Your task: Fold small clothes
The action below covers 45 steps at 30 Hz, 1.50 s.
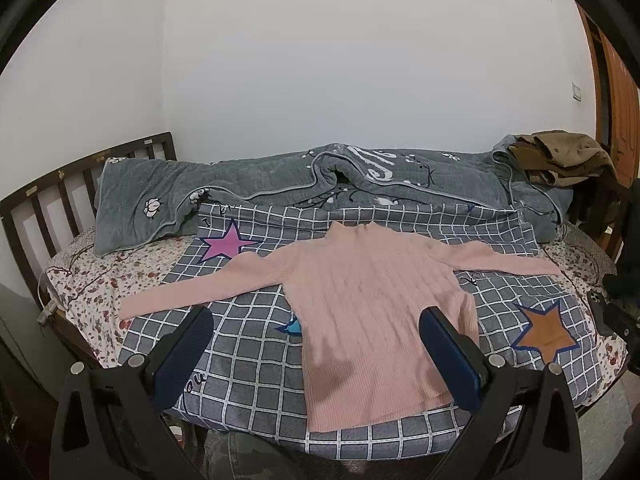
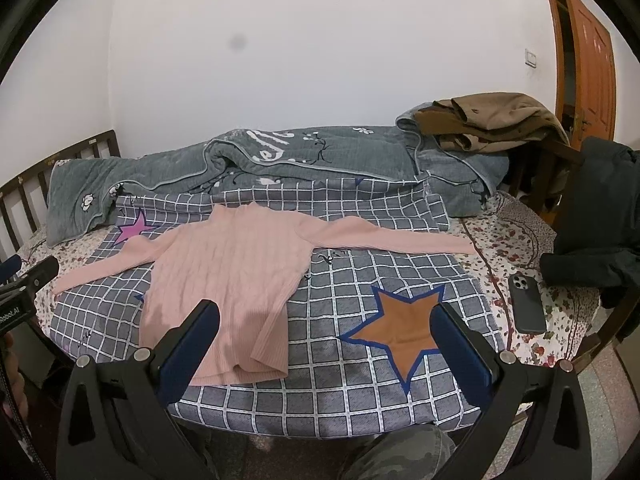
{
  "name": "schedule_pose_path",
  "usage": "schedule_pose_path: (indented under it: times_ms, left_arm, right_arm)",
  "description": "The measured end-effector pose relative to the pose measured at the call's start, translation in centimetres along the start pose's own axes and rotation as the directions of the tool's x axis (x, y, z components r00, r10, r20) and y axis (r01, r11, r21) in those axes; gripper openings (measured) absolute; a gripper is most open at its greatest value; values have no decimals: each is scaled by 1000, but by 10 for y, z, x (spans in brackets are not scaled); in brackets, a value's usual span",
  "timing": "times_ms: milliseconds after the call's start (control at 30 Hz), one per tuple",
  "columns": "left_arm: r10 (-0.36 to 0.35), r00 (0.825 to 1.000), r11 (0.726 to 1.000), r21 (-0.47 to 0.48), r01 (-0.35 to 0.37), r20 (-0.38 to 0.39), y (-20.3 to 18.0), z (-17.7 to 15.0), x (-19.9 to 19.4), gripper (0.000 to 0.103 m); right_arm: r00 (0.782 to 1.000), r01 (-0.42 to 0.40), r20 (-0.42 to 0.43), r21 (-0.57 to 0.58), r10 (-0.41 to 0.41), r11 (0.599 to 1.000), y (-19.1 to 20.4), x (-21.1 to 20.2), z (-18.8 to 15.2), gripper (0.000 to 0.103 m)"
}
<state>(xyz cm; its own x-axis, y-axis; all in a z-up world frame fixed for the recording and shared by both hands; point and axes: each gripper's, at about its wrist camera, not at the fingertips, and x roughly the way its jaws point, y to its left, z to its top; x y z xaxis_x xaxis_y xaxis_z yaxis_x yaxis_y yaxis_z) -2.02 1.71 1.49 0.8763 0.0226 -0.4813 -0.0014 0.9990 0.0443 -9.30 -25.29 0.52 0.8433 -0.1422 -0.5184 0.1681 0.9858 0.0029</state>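
A pink ribbed sweater (image 1: pixel 372 300) (image 2: pixel 232 272) lies flat on the grey checked cover (image 1: pixel 248 360) (image 2: pixel 352 380), neck toward the wall and both sleeves spread out sideways. My left gripper (image 1: pixel 316 320) hovers open above the sweater's lower half, its fingers wide apart with nothing between them. In the right wrist view my right gripper (image 2: pixel 326 314) is open too, above the sweater's hem corner and the brown star (image 2: pixel 404 328). The left gripper (image 2: pixel 28 276) shows at that view's left edge.
A rumpled grey quilt (image 1: pixel 280 184) (image 2: pixel 248 160) runs along the wall, with a brown garment (image 1: pixel 568 156) (image 2: pixel 492 120) on its right end. A dark phone (image 2: pixel 527 304) lies on the floral sheet at right, beside dark clothing (image 2: pixel 592 232). A wooden headboard (image 1: pixel 48 196) stands left.
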Motion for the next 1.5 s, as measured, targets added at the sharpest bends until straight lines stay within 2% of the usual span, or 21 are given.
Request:
schedule_pose_path:
  times_ms: [900, 1200, 1300, 1400, 1500]
  left_arm:
    - [-15, 1000, 1000, -13, 15, 2, 7, -1, 11, 103]
    - [14, 996, 999, -44, -18, -91, 28, -16, 79, 103]
    - [45, 991, 997, -54, -53, -127, 47, -24, 111, 103]
    - [58, 986, 995, -68, -69, -159, 70, -30, 140, 103]
    - [109, 977, 987, -96, -128, -181, 101, -35, 170, 103]
  right_arm:
    - [1000, 4, -12, 22, -4, 1000, 0, 9, -3, 103]
    - [999, 3, -40, 44, -1, 999, 5, 50, 0, 103]
    - [998, 0, -64, 29, 2, 1000, 14, 72, 1, 103]
    - [997, 33, -72, 3, -33, 999, 24, 98, 5, 103]
    - [996, 43, -73, -7, -44, 999, 35, 122, 9, 103]
